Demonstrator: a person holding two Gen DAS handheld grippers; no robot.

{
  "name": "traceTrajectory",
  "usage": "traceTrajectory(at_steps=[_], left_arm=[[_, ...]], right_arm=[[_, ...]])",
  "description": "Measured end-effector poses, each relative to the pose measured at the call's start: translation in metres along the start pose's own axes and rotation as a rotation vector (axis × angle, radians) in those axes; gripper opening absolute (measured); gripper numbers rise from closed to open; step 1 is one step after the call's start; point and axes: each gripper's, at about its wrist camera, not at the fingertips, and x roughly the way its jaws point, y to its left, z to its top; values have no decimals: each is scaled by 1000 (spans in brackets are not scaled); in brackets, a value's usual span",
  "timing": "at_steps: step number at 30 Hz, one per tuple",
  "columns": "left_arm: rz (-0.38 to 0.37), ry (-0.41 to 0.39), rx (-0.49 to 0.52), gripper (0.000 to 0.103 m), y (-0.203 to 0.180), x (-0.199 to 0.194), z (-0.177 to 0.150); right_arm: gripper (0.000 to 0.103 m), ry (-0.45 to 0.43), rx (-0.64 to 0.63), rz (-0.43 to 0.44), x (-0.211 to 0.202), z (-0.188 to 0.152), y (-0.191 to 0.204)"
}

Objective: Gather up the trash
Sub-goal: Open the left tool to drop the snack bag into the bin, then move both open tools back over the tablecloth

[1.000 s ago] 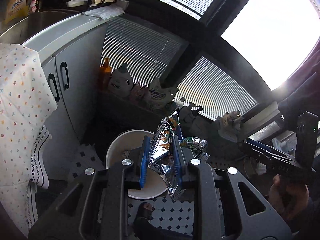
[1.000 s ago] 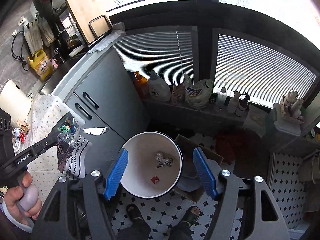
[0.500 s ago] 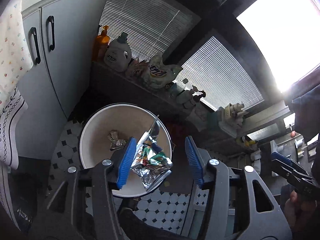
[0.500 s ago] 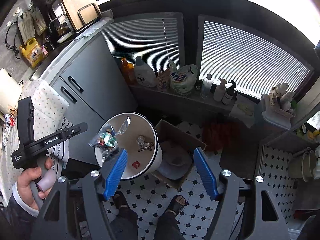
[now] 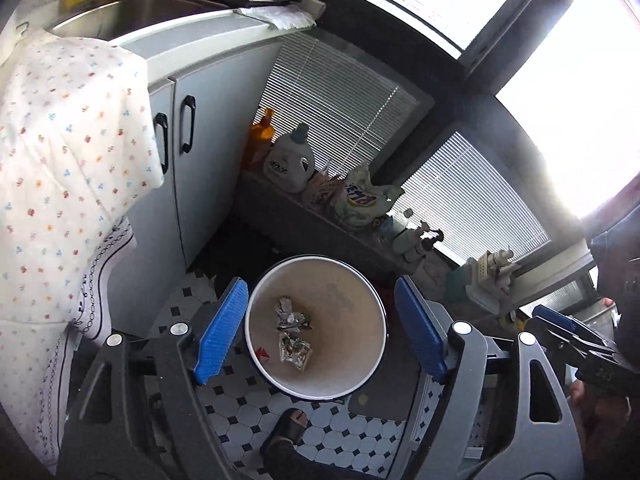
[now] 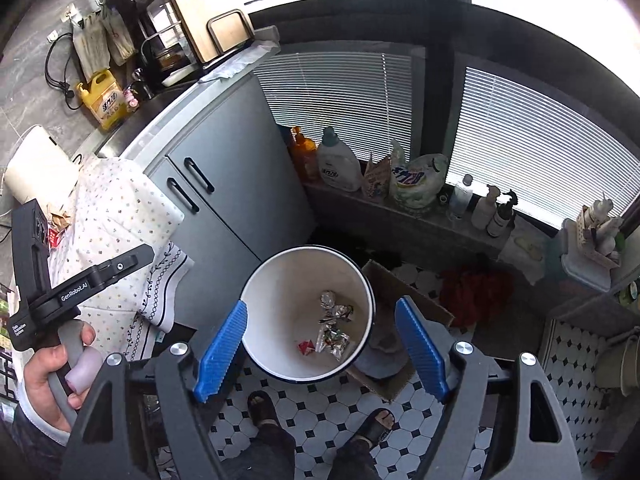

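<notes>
— Over the white bin, my left claw hangs with nothing in it: jaws wide and opening further. A second ago it pinched the foil snack wrapper; that now lies at the bin's bottom, just near of the crumpled foil.

— And the right one?

— My right claw is empty too, jaws spreading, above the same bin. That piece is done, I'd say; next comes more trash, perhaps on the desk at far left.

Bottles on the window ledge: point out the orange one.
The orange bottle stands at the ledge's cabinet end, beside the white detergent jug. The other bottles along the ledge are white, clear or dark.
</notes>
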Motion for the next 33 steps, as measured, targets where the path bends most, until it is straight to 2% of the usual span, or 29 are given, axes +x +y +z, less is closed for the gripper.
traceTrajectory(at_steps=[3,8,19,33], left_arm=[[35,-35,-17,80,20,-28,6],[110,-108,-44,92,56,-77,12],[241,-219,-183,93,151,-158,7],[371,-327,-317,93,264,-232,-3]], right_arm=[[83,-16,-23,32,2,8,28],[95,-45,-59,71,5,19,78],[95,-29,-179,168,25,28,188],[95,-13,-282,259,55,29,310]])
